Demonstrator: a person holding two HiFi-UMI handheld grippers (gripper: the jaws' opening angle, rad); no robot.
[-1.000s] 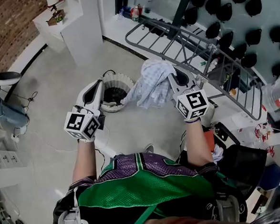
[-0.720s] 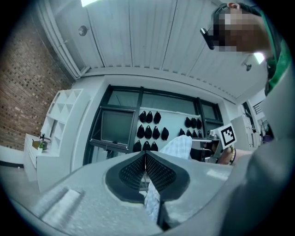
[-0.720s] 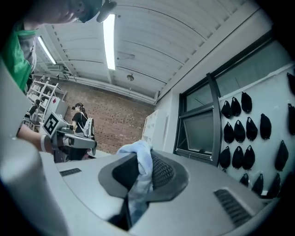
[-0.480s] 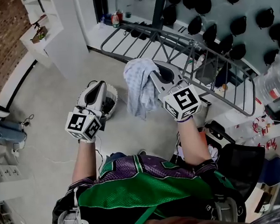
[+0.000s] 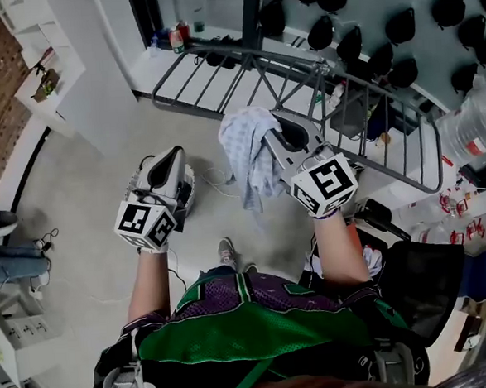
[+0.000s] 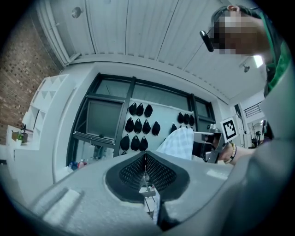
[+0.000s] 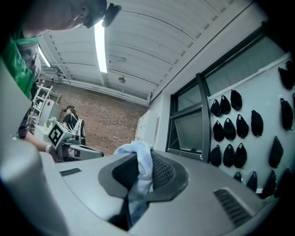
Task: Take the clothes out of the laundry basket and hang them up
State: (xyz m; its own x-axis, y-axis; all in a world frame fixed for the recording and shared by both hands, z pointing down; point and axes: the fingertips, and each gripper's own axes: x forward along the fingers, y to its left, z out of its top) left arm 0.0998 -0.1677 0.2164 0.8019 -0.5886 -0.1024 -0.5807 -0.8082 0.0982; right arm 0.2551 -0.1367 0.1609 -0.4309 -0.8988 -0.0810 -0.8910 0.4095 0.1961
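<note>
A pale checked cloth (image 5: pixel 247 157) hangs bunched from my right gripper (image 5: pixel 273 132), which is shut on its top edge and held level just in front of the metal drying rack (image 5: pixel 301 70). In the right gripper view the cloth (image 7: pixel 139 159) is pinched between the pads. My left gripper (image 5: pixel 172 157) is shut with nothing in it, to the left of the cloth; its own view shows the closed jaws (image 6: pixel 145 168), with the cloth (image 6: pixel 179 143) beyond them. The white laundry basket (image 5: pixel 191 194) on the floor is mostly hidden under the left gripper.
Behind the rack is a wall hung with several black objects (image 5: pixel 368 23). Bottles (image 5: pixel 177 36) stand on a ledge at the back. A white shelf unit (image 5: pixel 73 85) is at the left, a clear plastic jug (image 5: pixel 471 132) and a dark seat (image 5: pixel 431 275) at the right.
The right gripper has lifted the cloth clear of the basket and carried it toward the rack; it now hangs free. The left gripper moved along beside it and now covers the basket.
</note>
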